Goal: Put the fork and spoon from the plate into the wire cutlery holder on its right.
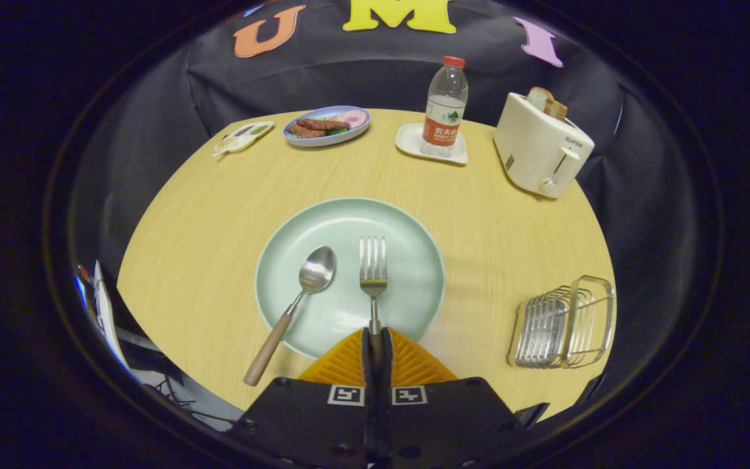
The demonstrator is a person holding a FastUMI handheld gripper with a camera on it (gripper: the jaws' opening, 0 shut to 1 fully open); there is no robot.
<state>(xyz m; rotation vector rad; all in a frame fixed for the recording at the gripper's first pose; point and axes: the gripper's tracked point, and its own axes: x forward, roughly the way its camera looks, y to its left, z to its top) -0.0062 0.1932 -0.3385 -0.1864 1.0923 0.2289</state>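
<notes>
A pale green plate (pixel 407 225) lies on the wooden table just ahead of my fingers. On it a metal fork (pixel 373 267) points its tines away from me, and its handle runs back between my fingers. My gripper (pixel 375 339) is shut on the fork's handle at the plate's near rim. Left of the fork lies a spoon (pixel 297 299) with a wooden handle; its bowl rests on the plate and the handle sticks out over the near-left rim onto the table. The wire cutlery holder (pixel 564 322) stands to the right of the plate, near the table's right edge.
Beyond the plate stand a water bottle (pixel 444 107) on a small white tray (pixel 407 140), a white toaster (pixel 540 146) with bread in it, a blue dish of food (pixel 327 125) and a small packet (pixel 243 137). The table's edge curves close to the holder.
</notes>
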